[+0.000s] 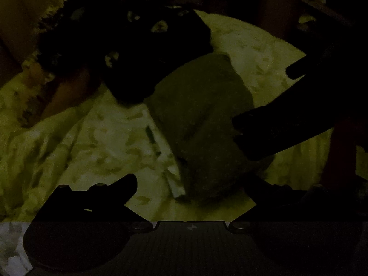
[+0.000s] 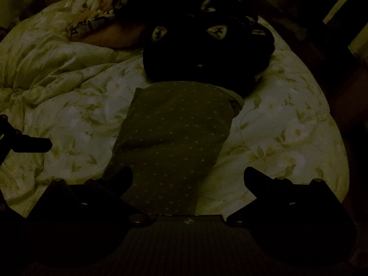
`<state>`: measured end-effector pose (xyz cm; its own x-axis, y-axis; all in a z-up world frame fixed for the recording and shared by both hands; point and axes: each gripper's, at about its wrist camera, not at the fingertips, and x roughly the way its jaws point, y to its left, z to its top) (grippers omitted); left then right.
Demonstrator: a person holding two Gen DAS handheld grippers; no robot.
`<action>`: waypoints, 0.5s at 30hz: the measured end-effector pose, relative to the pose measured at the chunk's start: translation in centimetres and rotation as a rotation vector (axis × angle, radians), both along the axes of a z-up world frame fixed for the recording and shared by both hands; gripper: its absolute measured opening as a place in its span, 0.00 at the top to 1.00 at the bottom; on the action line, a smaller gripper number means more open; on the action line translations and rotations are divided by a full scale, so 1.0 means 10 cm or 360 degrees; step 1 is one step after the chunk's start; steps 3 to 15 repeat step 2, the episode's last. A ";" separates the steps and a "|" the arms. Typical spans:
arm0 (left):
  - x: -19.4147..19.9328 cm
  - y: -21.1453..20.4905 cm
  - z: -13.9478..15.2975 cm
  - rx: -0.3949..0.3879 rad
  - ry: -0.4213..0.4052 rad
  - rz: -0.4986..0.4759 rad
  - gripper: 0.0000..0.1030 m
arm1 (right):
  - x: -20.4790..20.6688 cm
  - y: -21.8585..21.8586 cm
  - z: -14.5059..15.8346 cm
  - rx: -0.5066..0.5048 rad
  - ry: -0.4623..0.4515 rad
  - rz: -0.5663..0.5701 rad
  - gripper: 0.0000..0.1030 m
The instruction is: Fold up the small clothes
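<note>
Fingers: our right gripper (image 2: 188, 177) stands wide apart, holding nothing; our left gripper (image 1: 193, 184) likewise wide and bare. Item: dotted small garment (image 2: 177, 135), folded flat on the floral bedsheet (image 2: 283, 133), its near end lying between the right fingers. Beyond its far end: dark badge-printed cloth (image 2: 207, 50), touching it.

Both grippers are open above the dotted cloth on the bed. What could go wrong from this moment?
1. The dotted cloth touches the dark pile behind it, so a pull may drag both.
2. The bedsheet is soft and wrinkled; fingers may pinch it too.
3. The right gripper and left gripper work close together in dim light and might collide.
</note>
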<state>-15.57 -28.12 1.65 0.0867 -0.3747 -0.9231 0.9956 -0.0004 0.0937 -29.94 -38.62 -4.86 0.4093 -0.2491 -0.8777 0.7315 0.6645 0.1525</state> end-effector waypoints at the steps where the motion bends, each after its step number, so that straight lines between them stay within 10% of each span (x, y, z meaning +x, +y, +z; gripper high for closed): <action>1: -0.01 0.00 0.00 0.0002 -0.0014 -0.0010 0.00 | 0.00 0.01 0.00 -0.0006 0.0000 -0.0006 0.01; 15: 0.00 -0.01 0.00 0.0005 -0.0016 -0.0007 0.00 | 0.00 0.01 0.01 -0.0011 0.0000 -0.0013 0.01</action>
